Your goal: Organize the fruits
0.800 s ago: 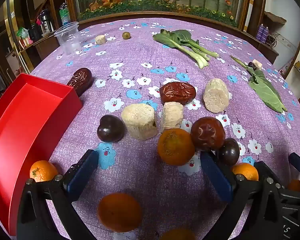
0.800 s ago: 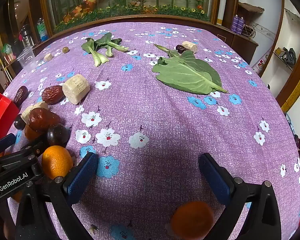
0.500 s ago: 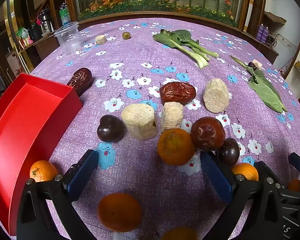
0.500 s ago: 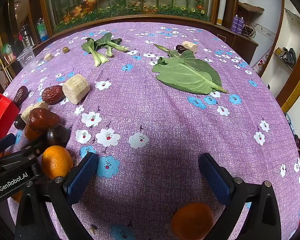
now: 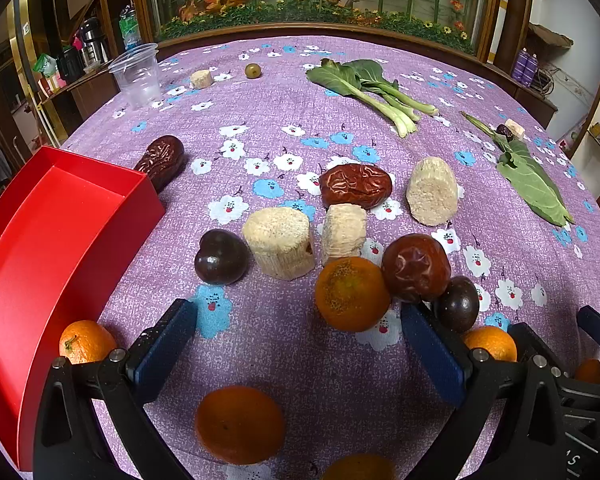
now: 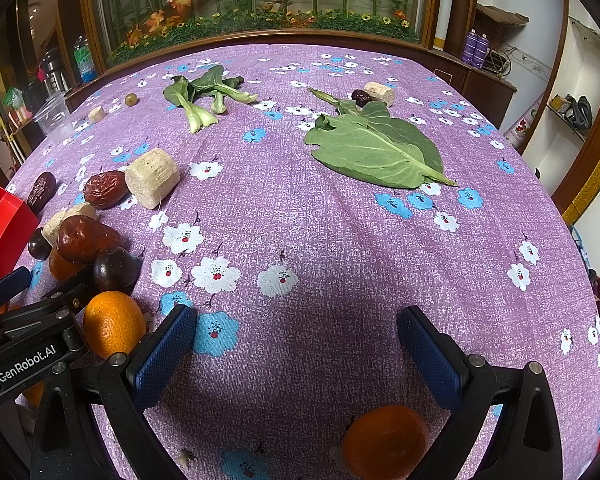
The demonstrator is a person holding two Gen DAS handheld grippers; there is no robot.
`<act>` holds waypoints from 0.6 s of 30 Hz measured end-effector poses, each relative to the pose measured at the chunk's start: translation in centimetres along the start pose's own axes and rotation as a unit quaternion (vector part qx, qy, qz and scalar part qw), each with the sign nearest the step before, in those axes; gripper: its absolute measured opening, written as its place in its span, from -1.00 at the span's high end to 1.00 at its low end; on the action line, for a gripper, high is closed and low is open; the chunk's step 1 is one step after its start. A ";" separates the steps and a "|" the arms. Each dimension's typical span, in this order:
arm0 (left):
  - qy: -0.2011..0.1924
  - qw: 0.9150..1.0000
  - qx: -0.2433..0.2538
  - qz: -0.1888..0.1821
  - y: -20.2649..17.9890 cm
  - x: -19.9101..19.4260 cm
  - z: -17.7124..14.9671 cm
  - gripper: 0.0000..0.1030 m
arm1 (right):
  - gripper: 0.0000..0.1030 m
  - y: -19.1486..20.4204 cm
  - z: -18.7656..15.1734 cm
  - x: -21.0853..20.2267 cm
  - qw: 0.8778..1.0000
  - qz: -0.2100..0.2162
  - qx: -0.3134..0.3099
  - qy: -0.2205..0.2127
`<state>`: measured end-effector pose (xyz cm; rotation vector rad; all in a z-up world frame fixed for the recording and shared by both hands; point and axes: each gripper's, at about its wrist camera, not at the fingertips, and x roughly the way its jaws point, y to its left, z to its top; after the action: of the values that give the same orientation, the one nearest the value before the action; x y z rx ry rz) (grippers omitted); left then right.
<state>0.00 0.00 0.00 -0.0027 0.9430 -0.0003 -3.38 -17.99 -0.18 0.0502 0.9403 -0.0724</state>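
Sitting at far left on the counter (image 5: 340, 360): red tray (image 5: 40, 260), one orange (image 5: 86, 342) touching its near wall. Hovering with jaws wide apart and empty: left hand-held gripper (image 5: 296, 344), right hand-held gripper (image 6: 296, 344). Risking, on closing, nudging the crowded orange (image 5: 352, 294) into neighbouring dates, sending fruit rolling

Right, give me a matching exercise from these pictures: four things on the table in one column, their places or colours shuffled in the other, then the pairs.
Things:
1. plastic cup
2. red box
3. bok choy
4. broad green leaf

Descriptions:
A. empty, at the table's left edge
B. lies flat on the right side
C. clear, stands far left
D. white stalks, far middle

Pairs: 1-C, 2-A, 3-D, 4-B
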 end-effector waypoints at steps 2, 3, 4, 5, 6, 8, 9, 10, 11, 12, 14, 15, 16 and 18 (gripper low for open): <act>0.000 1.000 0.000 0.000 0.0 0.0 0.0 -1.00 | -1.00 0.0 0.0 0.0 1.000 0.000 0.000 0.000; 0.001 1.000 0.001 -0.002 0.0 0.0 0.0 -1.00 | -1.00 0.0 0.0 0.0 1.000 0.000 0.000 0.000; 0.003 1.000 0.003 -0.002 0.0 0.0 0.0 -1.00 | -1.00 0.0 0.0 0.0 1.000 0.000 0.000 0.000; 0.005 1.000 0.005 -0.003 0.0 0.0 0.1 -1.00 | -1.00 0.0 0.0 0.0 1.000 0.000 0.000 0.000; 0.008 1.000 0.008 -0.005 0.0 0.1 0.1 -1.00 | -1.00 0.0 0.0 0.0 1.000 0.000 0.000 0.000; 0.013 1.000 0.011 -0.007 0.3 0.0 0.3 -1.00 | -1.00 0.0 0.0 0.0 1.000 0.000 0.000 0.000; 0.016 1.000 0.013 -0.008 0.3 0.1 0.4 -1.00 | -1.00 0.0 0.0 0.0 1.000 0.000 0.000 0.000; 0.017 1.000 0.013 -0.008 0.3 0.4 0.5 -1.00 | -1.00 -0.1 0.0 0.0 1.000 0.000 0.000 0.000; 0.020 1.000 0.014 -0.009 0.2 0.4 0.5 -1.00 | -1.00 -0.1 0.0 0.0 1.000 0.000 0.000 0.000; 0.023 1.000 0.015 -0.009 0.3 0.5 0.6 -1.00 | -1.00 -0.1 0.0 0.0 1.000 0.000 -0.001 0.000; 0.026 0.999 0.019 -0.012 0.4 0.6 0.6 -1.00 | -1.00 -0.1 0.0 -0.1 1.000 0.003 -0.004 0.003; 0.026 0.999 0.021 -0.013 0.1 0.3 0.3 -1.00 | -1.00 -0.2 0.0 -0.1 1.000 0.006 -0.007 0.007; 0.027 0.999 0.025 -0.017 0.1 0.2 0.3 -1.00 | -1.00 -0.2 0.1 -0.1 1.000 0.008 -0.009 0.013; 0.030 0.999 0.033 -0.023 0.2 0.1 0.2 -1.00 | -0.99 -0.1 0.1 0.0 1.000 0.006 -0.004 0.023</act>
<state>0.24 0.17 0.00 0.0368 1.0026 -0.0754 -3.26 -18.07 -0.13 0.0502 0.9851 -0.0572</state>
